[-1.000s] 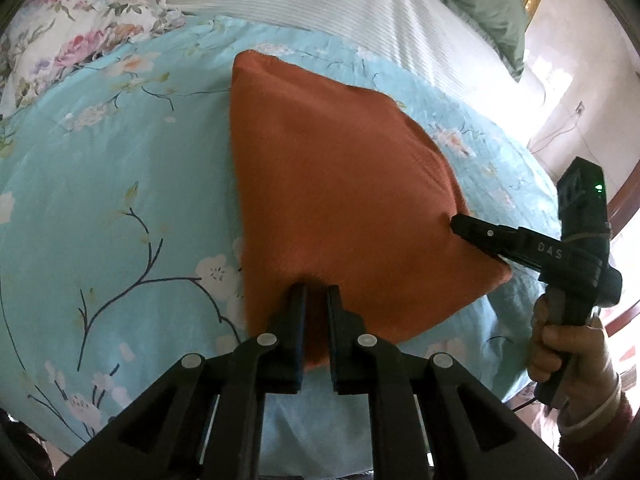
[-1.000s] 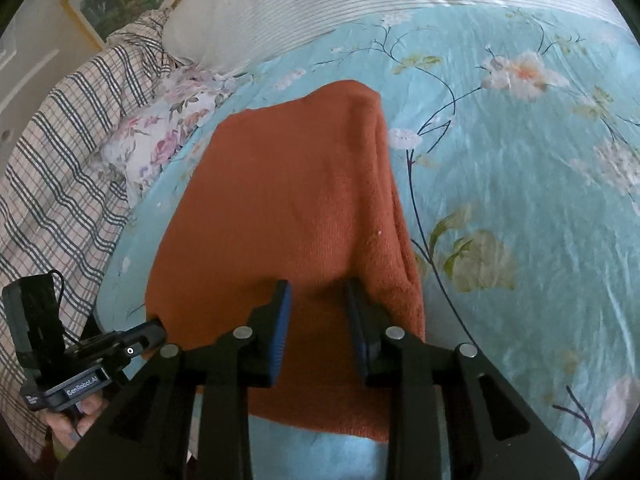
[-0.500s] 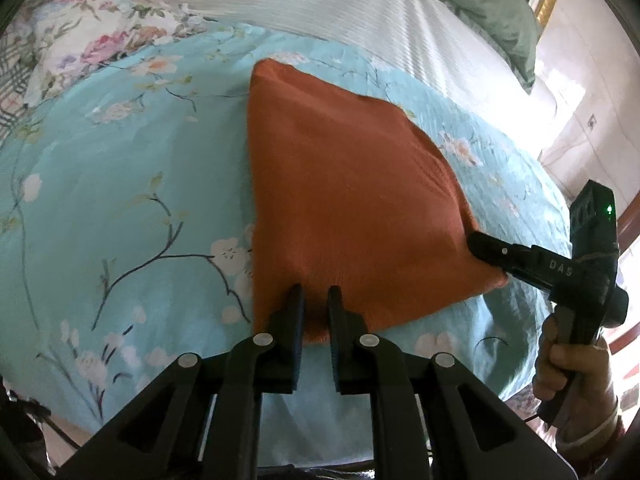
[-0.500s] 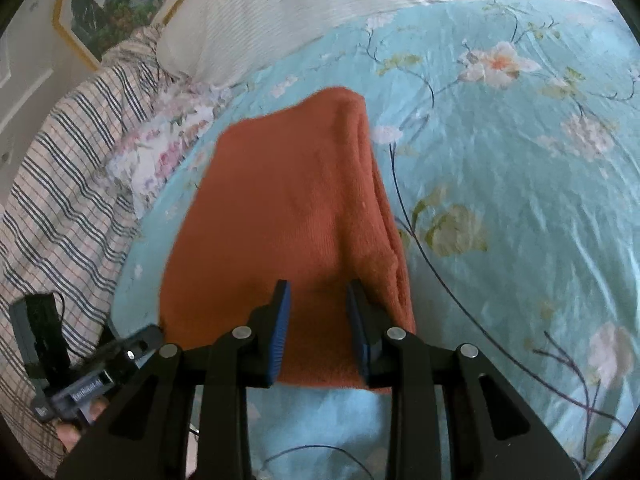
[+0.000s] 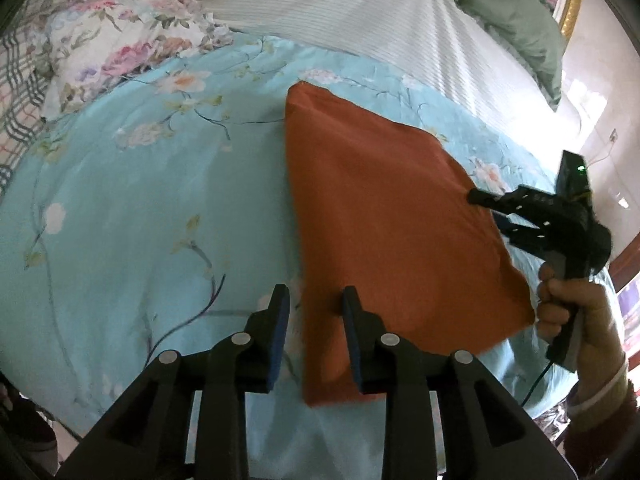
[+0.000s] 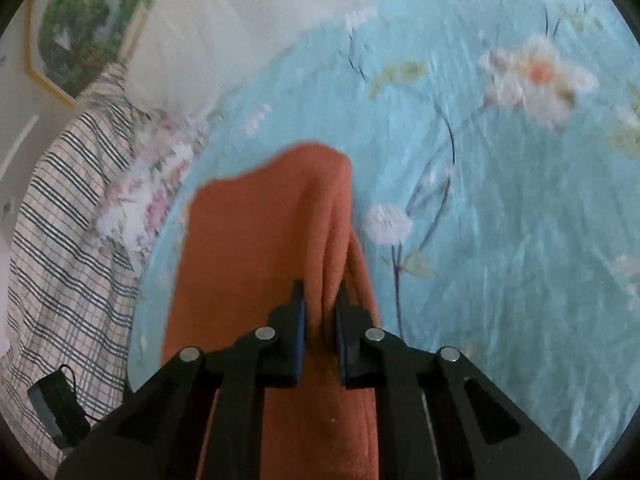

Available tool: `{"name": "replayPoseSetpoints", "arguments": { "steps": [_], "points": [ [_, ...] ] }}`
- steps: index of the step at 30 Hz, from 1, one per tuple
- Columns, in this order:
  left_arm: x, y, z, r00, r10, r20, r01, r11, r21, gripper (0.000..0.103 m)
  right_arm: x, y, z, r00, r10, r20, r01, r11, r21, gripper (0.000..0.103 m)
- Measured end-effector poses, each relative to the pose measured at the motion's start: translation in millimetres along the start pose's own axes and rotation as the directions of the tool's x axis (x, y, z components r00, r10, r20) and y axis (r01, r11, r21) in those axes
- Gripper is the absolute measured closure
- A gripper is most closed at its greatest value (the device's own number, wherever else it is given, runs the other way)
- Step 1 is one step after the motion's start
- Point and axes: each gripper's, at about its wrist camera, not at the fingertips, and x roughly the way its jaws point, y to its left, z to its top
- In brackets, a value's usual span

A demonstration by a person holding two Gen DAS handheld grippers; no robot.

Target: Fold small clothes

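A folded orange knit garment (image 5: 384,220) lies flat on the light-blue floral bedsheet (image 5: 140,200). My left gripper (image 5: 314,304) is open and astride the garment's near left edge, holding nothing. In the right wrist view my right gripper (image 6: 320,300) has its jaws close together with a ridge of the orange garment (image 6: 260,232) between them. The same right gripper (image 5: 492,210) shows in the left wrist view at the garment's right edge, held by a hand.
A white striped pillow (image 5: 360,4) and a green pillow (image 5: 512,12) lie at the far end of the bed. A floral cloth (image 5: 120,40) and a plaid cloth (image 6: 60,240) lie to one side. The bed's edge runs just behind the grippers.
My left gripper has let go of the garment's near edge and opened. My right gripper has moved in over the garment and narrowed onto a fold of it.
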Motion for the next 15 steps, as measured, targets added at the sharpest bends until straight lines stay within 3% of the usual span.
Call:
{"name": "replayPoseSetpoints", "arguments": {
  "steps": [3,6,10,15],
  "points": [
    [-1,-3,8,1.000,0.001,0.017,-0.002,1.000,0.008,0.076,-17,9,-7,0.998,-0.023,0.065,0.025,0.999,-0.034,0.090],
    [7,-5,10,1.000,0.023,0.011,-0.023,1.000,0.021,0.074,4,-1,-10,0.996,-0.094,0.011,0.094,0.995,-0.035,0.090],
    [20,-4,8,0.999,0.037,-0.012,-0.037,0.999,0.008,0.065,8,-15,-14,0.991,-0.131,0.018,0.131,0.991,0.009,0.066],
    [20,-1,8,0.999,0.044,-0.015,-0.044,0.999,-0.005,0.062,-20,-2,-21,0.990,-0.131,0.060,0.132,0.991,-0.014,0.065]
  ]
}}
